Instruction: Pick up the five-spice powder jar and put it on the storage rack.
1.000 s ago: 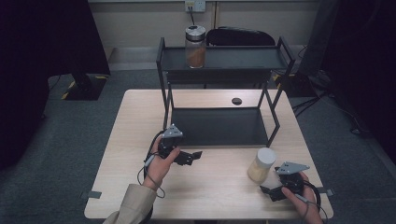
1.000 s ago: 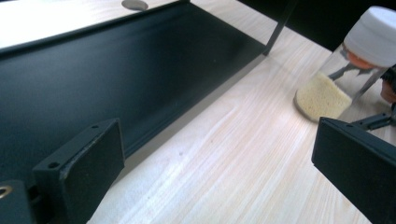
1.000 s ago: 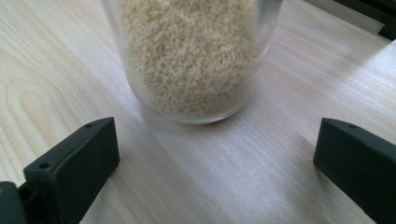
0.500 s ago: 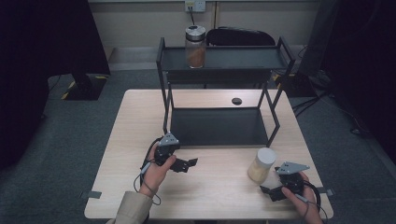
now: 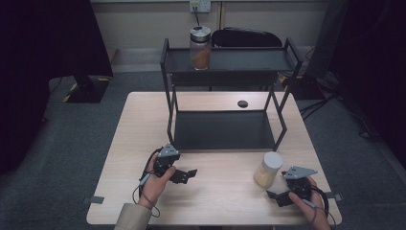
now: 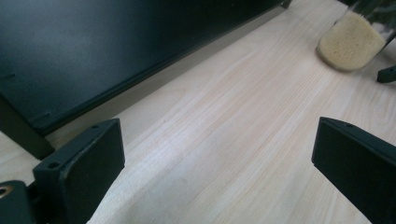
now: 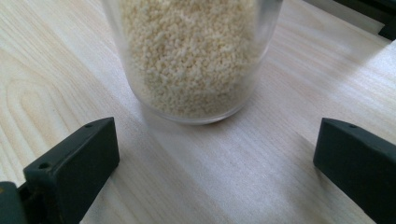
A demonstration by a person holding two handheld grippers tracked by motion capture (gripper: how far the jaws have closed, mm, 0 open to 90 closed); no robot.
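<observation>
Approach stage, by the look of it: right gripper (image 5: 280, 197) lined up on the jar of pale grains (image 5: 267, 168), jaws spread wide and holding nothing, the glass standing just ahead of them and not yet between the pads. Same jar (image 7: 194, 56) close up in the right gripper view, upright on the light wooden table (image 5: 220, 201), its base a little beyond the open jaws and slightly left of their midline. Next move, as a judgement: a short push forward to bring the jar's body between the pads, a small shift to centre it, then a firm, level squeeze low on the glass; likely destination the black two-tier shelf (image 5: 225, 129), where a second jar with brown contents (image 5: 200, 48) already stands on the top tier. Left gripper (image 5: 184, 175) low over the table in front of the shelf's lower tier, pointing right toward the jar, jaws likewise wide apart and empty. Both hands near the table's front edge, well apart, forearms entering from below.
</observation>
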